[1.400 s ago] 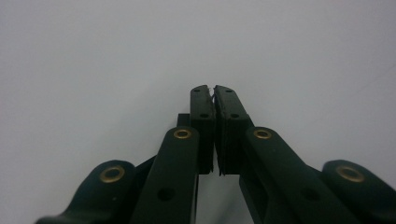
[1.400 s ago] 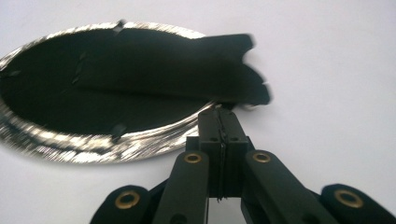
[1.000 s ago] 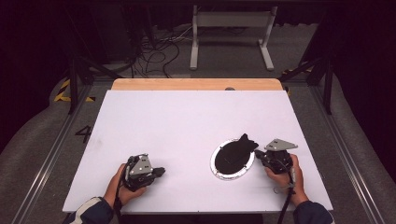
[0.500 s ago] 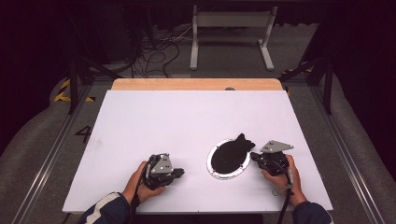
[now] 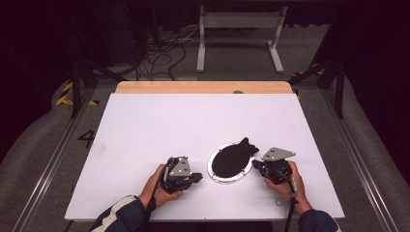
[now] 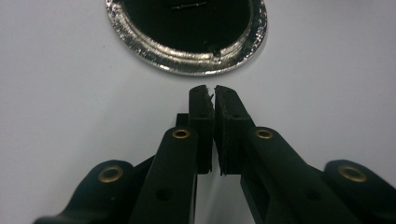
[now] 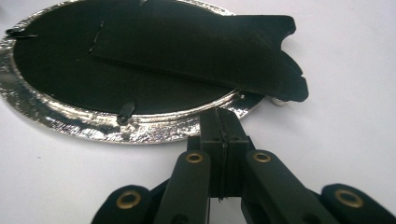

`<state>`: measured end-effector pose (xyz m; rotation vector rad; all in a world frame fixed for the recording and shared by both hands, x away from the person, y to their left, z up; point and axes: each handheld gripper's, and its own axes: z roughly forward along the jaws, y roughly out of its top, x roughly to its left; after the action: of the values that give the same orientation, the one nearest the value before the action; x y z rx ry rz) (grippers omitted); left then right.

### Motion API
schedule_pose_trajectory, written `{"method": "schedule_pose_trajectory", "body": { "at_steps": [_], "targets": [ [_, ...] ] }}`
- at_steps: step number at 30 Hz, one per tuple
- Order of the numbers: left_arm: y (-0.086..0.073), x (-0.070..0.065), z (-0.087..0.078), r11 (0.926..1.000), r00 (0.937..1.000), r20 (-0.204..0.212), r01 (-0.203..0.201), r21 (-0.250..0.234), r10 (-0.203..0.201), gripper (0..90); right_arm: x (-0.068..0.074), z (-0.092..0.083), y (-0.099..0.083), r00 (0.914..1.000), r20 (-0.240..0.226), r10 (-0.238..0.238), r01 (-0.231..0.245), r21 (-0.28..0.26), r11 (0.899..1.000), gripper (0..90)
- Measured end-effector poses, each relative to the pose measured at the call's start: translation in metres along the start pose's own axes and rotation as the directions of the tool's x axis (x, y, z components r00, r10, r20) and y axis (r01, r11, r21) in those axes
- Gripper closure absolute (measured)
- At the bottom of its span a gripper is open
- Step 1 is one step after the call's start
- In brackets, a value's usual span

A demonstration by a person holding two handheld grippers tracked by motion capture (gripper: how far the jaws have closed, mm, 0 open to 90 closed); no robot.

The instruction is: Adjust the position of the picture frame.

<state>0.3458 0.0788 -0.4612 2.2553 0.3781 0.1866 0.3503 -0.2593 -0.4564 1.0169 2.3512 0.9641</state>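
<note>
Scene: A person works at a white surface (image 5: 145,135), a two-jaw gripper in each hand, forearms entering from the near edge in the high view.

Frame: An oval silver-rimmed picture frame (image 5: 216,175) lies face down on the near half of the surface, between the two grippers, its black backing up.

Stand: The frame's black easel stand (image 5: 244,147) lies flat on the backing and juts past the rim on the far right side; the right gripper view shows its notched end (image 7: 280,70) overhanging the rim.

Left gripper: The left gripper (image 5: 193,178) rests low on the surface just left of the frame, pointing at it. In the left gripper view the jaws are all but closed, a hairline gap between the pads, nothing between them; the tips (image 6: 214,91) stop just short of the silver rim (image 6: 187,60).

Right gripper: The right gripper (image 5: 257,166) sits at the frame's right edge. In the right gripper view its jaws are pressed fully together, empty, tips (image 7: 223,116) right at the rim (image 7: 116,130); whether they touch it cannot be told.
</note>
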Motion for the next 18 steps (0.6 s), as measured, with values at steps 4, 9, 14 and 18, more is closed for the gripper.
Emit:
{"method": "schedule_pose_trajectory", "body": {
  "at_steps": [4, 9, 14, 18],
  "targets": [
    [0.005, -0.002, 0.007, 0.9999, 0.9999, 0.012, 0.006, -0.011, -0.006, 86.0, 0.002, 0.001, 0.002, 0.9999, -0.001, -0.013, 0.013, 0.006, 1.000, 90.0],
    [0.010, -0.004, 0.014, 1.0000, 0.9997, 0.024, -0.003, -0.006, 0.003, 86.6, -0.003, -0.006, 0.014, 0.9990, 0.003, -0.045, 0.045, -0.005, 0.999, 90.0],
    [0.016, -0.006, 0.022, 0.9999, 0.9991, 0.042, -0.006, -0.014, 0.007, 86.7, -0.021, -0.012, 0.027, 0.9944, 0.106, -0.003, 0.011, -0.073, 0.997, 90.0],
    [0.019, -0.009, 0.026, 0.9998, 0.9982, 0.057, -0.017, -0.010, 0.017, 86.0, -0.031, 0.001, 0.028, 0.9901, 0.140, 0.008, 0.000, -0.058, 0.998, 90.0]
  ]
}}
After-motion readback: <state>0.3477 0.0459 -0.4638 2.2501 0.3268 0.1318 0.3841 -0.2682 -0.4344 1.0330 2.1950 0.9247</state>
